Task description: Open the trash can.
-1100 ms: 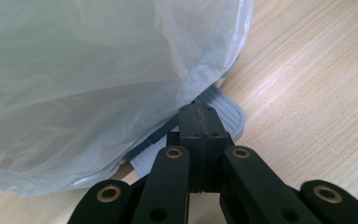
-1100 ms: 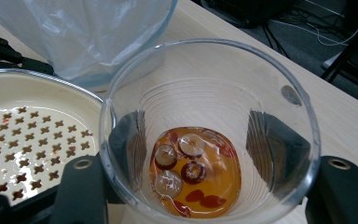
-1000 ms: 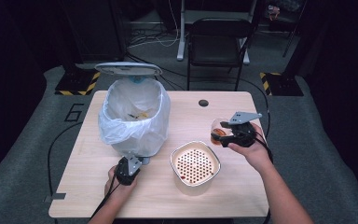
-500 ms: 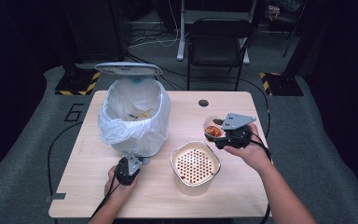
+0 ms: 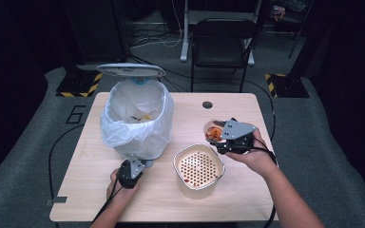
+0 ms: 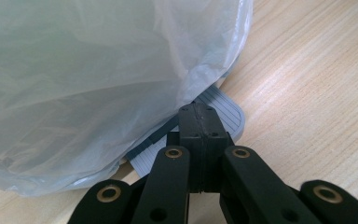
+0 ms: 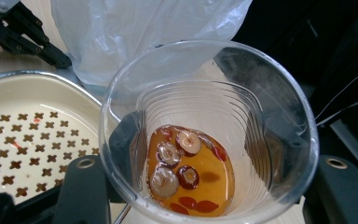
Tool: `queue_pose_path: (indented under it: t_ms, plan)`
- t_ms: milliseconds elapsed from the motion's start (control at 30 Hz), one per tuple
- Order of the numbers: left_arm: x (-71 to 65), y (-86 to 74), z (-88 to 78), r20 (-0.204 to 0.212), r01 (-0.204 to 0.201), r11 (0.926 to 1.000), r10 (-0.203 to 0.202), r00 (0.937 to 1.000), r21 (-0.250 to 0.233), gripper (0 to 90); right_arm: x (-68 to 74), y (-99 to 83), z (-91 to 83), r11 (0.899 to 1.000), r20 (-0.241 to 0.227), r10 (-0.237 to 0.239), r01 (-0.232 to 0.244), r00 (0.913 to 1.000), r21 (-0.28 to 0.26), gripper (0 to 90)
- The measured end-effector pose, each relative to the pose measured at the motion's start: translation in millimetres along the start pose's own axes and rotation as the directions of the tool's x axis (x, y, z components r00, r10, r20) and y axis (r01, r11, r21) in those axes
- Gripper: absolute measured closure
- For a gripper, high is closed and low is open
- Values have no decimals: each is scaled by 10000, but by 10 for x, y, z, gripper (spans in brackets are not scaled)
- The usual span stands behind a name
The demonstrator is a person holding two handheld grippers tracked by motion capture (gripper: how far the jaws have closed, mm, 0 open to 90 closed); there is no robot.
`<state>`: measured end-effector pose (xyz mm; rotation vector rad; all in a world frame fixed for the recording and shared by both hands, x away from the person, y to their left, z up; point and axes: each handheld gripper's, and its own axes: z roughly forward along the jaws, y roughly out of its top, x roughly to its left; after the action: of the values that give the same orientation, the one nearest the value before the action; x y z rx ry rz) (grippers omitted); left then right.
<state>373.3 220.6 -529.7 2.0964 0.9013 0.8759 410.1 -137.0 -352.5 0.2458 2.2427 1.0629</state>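
My right gripper is shut on a clear plastic cup, held above the table just right of the strainer bowl. In the right gripper view I look into the cup: amber liquid with red fruit slices lies at its bottom. My left gripper is shut, its tips resting on the grey foot pedal of the bag-lined bin. The bin's lid stands open.
The cream strainer bowl has cross-shaped holes and a few red specks. The bin's translucent bag hangs over its sides. A dark round hole marks the table's far side; a chair stands beyond.
My right gripper has carried the cup a little to the left and slightly up, closer to the strainer bowl. The left gripper has stayed on the pedal, and the lid remains open.
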Motion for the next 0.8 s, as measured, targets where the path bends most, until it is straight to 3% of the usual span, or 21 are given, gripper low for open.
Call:
queue_pose_path:
  t_ms: [200,333,567,800]
  plan:
    - [-1,0,1,0,13,10000,-13,10000,-6,900,37,-4,8,9983,78,-579,580,9983,-41,395]
    - [1,0,-1,8,-22,10000,22,10000,19,900,39,-29,39,9950,19,-896,896,9960,-438,398]
    - [3,0,-1,20,7,10000,-7,10000,15,900,75,-68,115,9787,-49,-1734,1718,9848,-1124,402]
    - [4,0,-1,28,10,10000,-10,10000,21,900,206,-122,180,9634,121,-2415,2412,9703,-1170,410]
